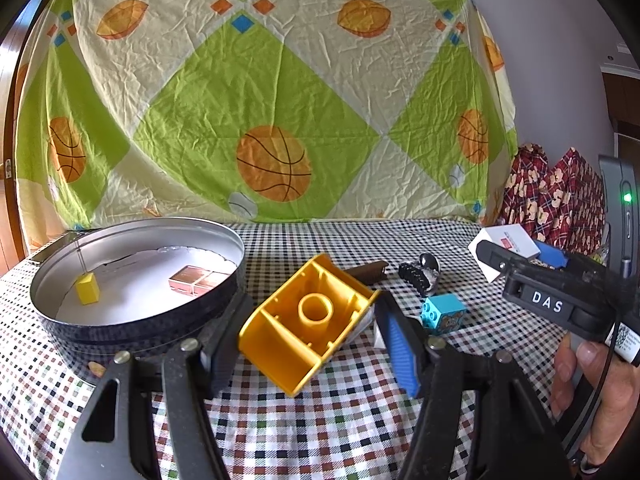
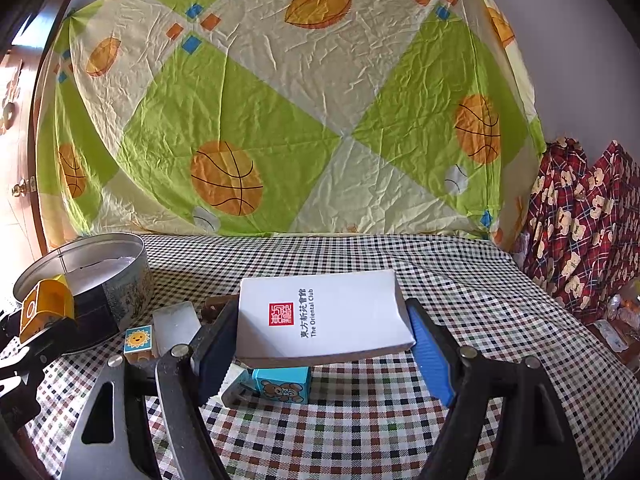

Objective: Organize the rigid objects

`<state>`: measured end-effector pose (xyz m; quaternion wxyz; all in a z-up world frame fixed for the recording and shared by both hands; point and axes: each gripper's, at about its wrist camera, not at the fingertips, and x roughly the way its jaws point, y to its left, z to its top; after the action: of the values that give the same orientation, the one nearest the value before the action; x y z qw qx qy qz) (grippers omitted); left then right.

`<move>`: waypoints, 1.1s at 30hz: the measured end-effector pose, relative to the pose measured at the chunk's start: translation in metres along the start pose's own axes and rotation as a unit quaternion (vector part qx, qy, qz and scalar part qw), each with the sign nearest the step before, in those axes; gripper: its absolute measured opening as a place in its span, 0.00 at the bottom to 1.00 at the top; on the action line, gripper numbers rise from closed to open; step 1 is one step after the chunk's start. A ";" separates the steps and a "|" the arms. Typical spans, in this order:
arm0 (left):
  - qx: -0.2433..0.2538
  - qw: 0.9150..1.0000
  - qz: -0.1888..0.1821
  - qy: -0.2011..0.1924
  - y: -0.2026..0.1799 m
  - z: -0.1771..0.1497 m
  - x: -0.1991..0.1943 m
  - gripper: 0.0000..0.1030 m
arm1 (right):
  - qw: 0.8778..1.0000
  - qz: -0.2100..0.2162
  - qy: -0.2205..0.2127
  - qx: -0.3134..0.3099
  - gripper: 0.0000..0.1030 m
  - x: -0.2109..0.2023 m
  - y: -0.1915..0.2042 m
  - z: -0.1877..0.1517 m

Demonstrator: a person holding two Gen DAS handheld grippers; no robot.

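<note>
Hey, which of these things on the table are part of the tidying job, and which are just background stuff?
Part of the job:
- yellow block in the left claw
- white box in the right claw
- round tin, with a small yellow cube inside
- blue block
- sun block

Just lying about:
- checked tablecloth
- basketball sheet
- red plaid fabric

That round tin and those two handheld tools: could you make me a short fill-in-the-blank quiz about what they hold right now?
1. The left tool holds a big ____ toy brick.
2. The right tool holds a ____ box with a red stamp.
3. In the round tin lie a copper-coloured block and a small ____ block.

Missing: yellow; white; yellow
</note>
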<state>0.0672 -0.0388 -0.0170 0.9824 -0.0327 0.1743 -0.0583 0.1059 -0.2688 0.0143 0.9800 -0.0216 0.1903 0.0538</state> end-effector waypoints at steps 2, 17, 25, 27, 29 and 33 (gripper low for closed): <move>0.000 1.000 0.000 0.000 0.000 0.001 0.000 0.62 | 1.000 0.000 -0.001 0.000 0.78 0.000 0.000 0.000; -0.007 1.000 0.012 -0.019 0.002 0.001 -0.009 0.62 | 1.000 0.001 -0.024 -0.002 0.78 -0.009 0.001 0.001; -0.010 0.999 0.013 -0.036 0.003 0.000 -0.015 0.62 | 0.999 0.002 -0.046 -0.004 0.78 -0.018 0.001 0.000; -0.010 0.999 0.015 -0.040 0.004 -0.001 -0.016 0.62 | 0.999 0.001 -0.053 -0.005 0.78 -0.020 0.002 0.000; -0.010 0.999 0.018 -0.043 0.005 0.000 -0.017 0.62 | 0.998 0.001 -0.058 -0.006 0.78 -0.021 0.002 0.000; -0.016 0.999 0.019 -0.048 0.008 0.000 -0.019 0.62 | 0.998 0.000 -0.065 -0.007 0.78 -0.024 0.003 0.001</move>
<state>0.0500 -0.0284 -0.0115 0.9899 -0.0474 0.1289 -0.0351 0.0839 -0.2682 0.0238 0.9902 -0.0250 0.1255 0.0566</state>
